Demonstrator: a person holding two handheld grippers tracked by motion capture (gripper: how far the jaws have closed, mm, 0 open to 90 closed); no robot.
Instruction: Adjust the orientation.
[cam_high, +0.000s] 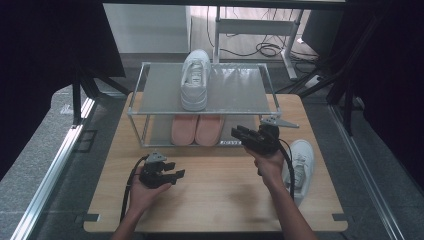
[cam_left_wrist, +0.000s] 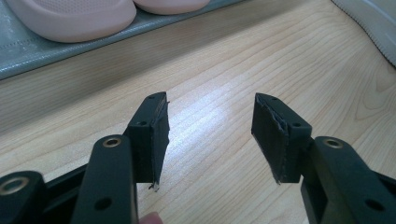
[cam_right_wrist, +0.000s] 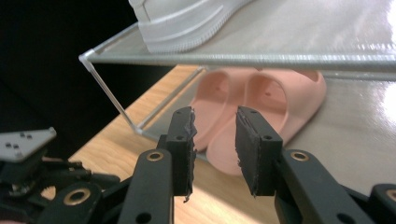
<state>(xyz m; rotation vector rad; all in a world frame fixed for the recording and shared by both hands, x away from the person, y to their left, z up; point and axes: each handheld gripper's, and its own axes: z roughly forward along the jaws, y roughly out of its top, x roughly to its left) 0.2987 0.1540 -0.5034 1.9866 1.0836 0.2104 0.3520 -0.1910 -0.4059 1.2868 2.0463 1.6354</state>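
The wooden table (cam_high: 215, 190) takes the middle of the high view. At its upper part stands a two-level rack (cam_high: 150, 95); a white shoe (cam_high: 195, 80) lies on the top shelf and pink slippers (cam_high: 197, 129) on the lower one. Another white shoe (cam_high: 301, 167) lies at the right edge. The right gripper (cam_high: 239, 134), centre right, points at the slippers, jaws released and holding nothing. The left gripper (cam_high: 177, 174), lower left, is also spread wide over bare wood.
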